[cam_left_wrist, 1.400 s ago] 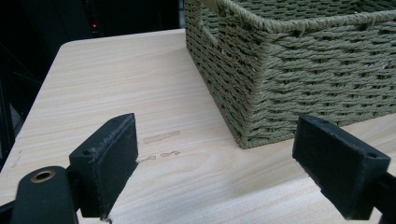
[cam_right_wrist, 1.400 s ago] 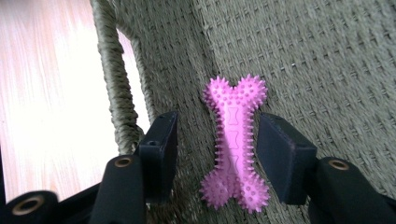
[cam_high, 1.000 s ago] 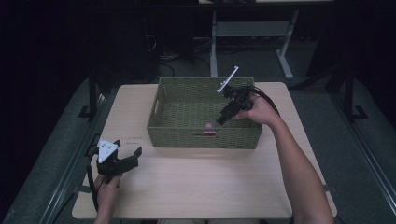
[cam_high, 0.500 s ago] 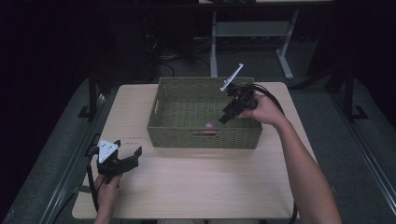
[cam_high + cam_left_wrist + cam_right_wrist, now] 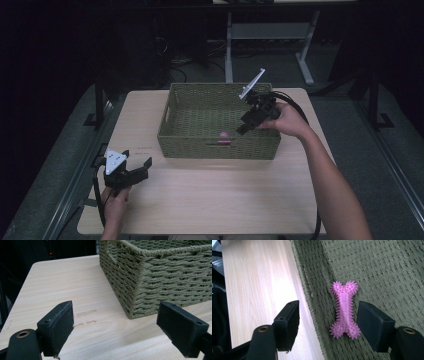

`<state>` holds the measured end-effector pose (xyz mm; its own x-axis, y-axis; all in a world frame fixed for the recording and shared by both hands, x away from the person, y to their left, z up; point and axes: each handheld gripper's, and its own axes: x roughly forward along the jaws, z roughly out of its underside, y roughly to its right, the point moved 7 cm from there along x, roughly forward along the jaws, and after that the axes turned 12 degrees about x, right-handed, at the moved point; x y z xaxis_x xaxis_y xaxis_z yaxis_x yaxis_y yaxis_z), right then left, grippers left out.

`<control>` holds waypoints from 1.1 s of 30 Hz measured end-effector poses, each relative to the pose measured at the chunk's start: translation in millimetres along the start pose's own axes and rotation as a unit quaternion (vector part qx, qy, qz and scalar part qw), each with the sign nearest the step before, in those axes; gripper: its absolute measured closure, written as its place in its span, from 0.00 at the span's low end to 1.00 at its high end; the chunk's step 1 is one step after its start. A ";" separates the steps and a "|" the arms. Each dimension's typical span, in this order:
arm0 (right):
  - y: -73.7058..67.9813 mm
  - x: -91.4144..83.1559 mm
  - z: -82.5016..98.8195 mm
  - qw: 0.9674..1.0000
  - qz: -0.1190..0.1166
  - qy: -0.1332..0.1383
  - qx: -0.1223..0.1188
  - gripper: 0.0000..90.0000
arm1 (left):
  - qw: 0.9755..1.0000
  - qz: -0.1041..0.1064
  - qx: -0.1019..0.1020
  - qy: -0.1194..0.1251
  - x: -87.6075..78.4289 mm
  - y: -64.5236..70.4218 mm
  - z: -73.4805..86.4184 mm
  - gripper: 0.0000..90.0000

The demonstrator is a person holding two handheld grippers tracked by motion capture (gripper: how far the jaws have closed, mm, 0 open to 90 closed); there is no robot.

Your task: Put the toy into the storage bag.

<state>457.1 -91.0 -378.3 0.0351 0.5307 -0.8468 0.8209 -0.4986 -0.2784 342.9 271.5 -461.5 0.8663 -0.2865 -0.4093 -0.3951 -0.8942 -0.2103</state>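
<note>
Right tongs (image 5: 328,322) gape above pink bone toy (image 5: 344,310) in basket (image 5: 190,145) | left tongs (image 5: 115,330) open, idle on tabletop (image 5: 225,200) | toy ungrasped

The setting is a lab or recording workspace. A light wood-grain counter (image 5: 215,200) stands on grey carpet under focused lighting; the surroundings are dark. Behind it, loose cables (image 5: 175,55) lie on the floor beside the white metal legs of a second desk (image 5: 235,35). Black frame uprights (image 5: 99,95) flank the counter on both sides.
</note>
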 end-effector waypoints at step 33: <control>-42.2 -0.5 32.1 0.999 -0.002 0.017 -0.040 0.34 | 1.000 0.000 0.001 0.001 -0.5 0.6 0.0 0.15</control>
<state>404.1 -92.2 -380.7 0.0494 0.5569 -0.8291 0.8638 -0.4406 -0.2445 342.2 271.1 -461.3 0.8669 -0.2869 -0.4077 -0.3954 -0.8938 -0.2116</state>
